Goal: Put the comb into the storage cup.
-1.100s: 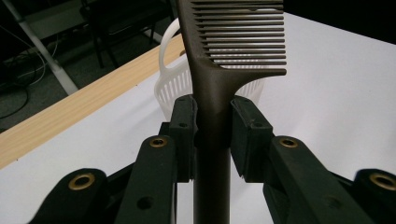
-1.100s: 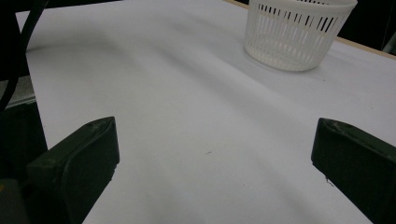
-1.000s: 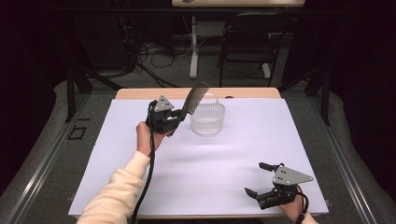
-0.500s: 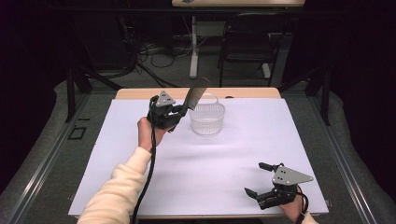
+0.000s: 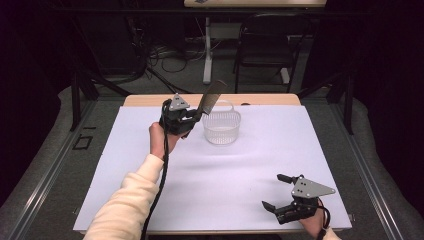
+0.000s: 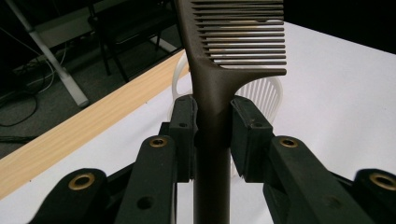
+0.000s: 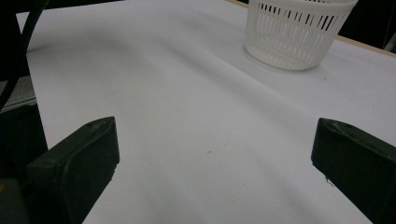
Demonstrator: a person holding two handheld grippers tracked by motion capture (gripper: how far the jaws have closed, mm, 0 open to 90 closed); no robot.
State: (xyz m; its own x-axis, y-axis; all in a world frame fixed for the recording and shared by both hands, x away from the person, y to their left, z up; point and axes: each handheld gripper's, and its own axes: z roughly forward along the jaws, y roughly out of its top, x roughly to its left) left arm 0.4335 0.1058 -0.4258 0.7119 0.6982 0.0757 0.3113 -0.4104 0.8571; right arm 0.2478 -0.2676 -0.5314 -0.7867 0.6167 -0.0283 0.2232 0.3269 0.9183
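My left claw (image 5: 192, 116) is clamped on the handle of a dark brown plastic comb (image 5: 211, 96), both pads pressed against it; the comb slants up and away with its toothed end above the near-left rim of the white slotted plastic basket (image 5: 222, 128), which stands at the far middle of the white-covered worktop (image 5: 215, 175). My right claw (image 5: 279, 192) rests at the near right corner, well apart from the basket, its jaws spread wide with nothing between them.
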